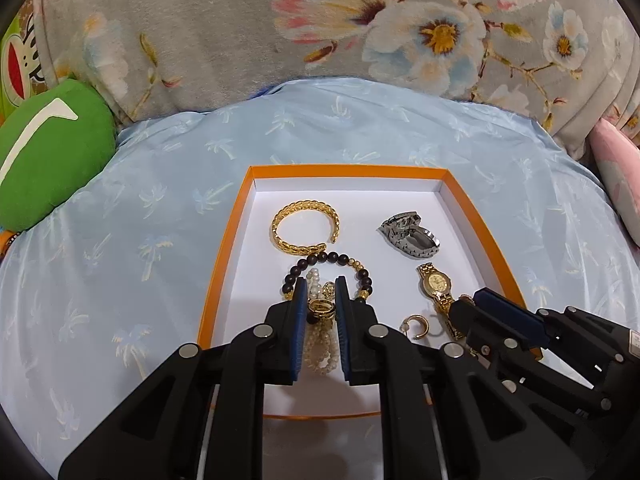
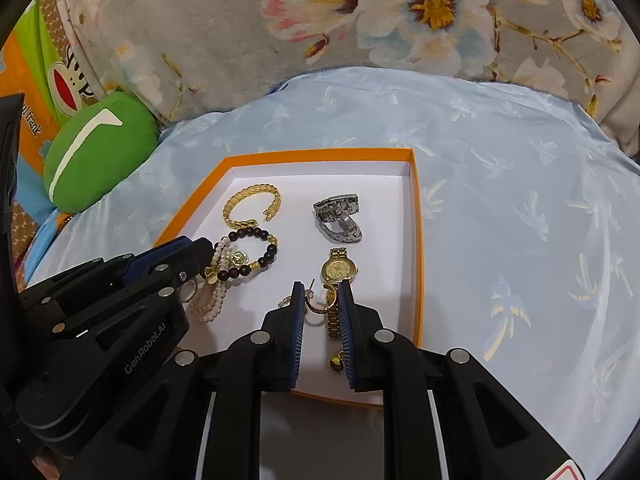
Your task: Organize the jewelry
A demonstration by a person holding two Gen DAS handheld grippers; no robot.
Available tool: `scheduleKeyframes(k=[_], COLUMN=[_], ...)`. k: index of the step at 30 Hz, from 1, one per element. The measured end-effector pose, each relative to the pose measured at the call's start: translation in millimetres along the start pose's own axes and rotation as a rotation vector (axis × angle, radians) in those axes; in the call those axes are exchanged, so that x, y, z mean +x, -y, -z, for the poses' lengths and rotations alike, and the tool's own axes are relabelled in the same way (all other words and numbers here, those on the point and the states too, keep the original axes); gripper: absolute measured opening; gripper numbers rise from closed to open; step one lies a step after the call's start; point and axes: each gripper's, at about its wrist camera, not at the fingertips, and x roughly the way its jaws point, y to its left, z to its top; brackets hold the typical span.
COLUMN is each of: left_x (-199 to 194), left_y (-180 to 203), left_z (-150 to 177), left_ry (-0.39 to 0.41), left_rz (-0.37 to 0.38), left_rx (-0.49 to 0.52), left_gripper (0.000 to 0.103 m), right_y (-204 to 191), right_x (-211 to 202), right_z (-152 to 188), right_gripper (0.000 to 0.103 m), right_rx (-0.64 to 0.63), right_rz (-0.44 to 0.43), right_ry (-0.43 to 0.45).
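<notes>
An orange-rimmed white tray [image 1: 224, 248] [image 2: 418, 216] lies on a blue sheet and holds the jewelry: a gold cuff bracelet [image 1: 306, 226] [image 2: 252, 206], a silver watch [image 1: 410, 234] [image 2: 338, 218], a gold watch [image 1: 436, 286] [image 2: 339, 272], a dark bead bracelet [image 1: 332, 268] [image 2: 256, 254] and a pearl bracelet [image 1: 320, 344] [image 2: 212, 300]. My left gripper [image 1: 321, 292] is shut on a gold ring [image 1: 320, 307] above the pearls. My right gripper [image 2: 321, 294] is shut on a gold hoop earring [image 2: 320, 304]. Another hoop earring [image 1: 416, 326] lies in the tray.
A green plush cushion [image 1: 52, 160] [image 2: 100, 152] sits at the left. A floral blanket [image 1: 320, 28] [image 2: 360, 12] rises behind the tray. A pink pillow [image 1: 620, 184] is at the far right. A small gold charm [image 2: 336, 364] lies near the tray's front.
</notes>
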Motion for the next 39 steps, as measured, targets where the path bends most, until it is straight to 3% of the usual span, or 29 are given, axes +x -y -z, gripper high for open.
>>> scheduleKeyframes(k=[7,16,29,39], left_x=[6,7,4,-23], left_y=[0,0,3,6], left_z=[2,3,5,24], left_ry=[-0.007,0.001,0.011,0.048], left_rz=[-0.012,-0.033,-0.046,-0.064], left_rx=[0.002,0.005,0.016,0.017], left_gripper=[0.014,0.033,0.033,0.033], right_y=[0,-1,-1,0], right_x=[3,2,-4,-35], right_z=[1,1,2,22], right_gripper=[0.017,0.017,0.018,0.033], right_rx=[-0.005,-0.014,-0.017,-0.009], right_rz=[0.009,0.020,0.038,0.111], right_ry=[-0.001,0.011,0.030,0.092])
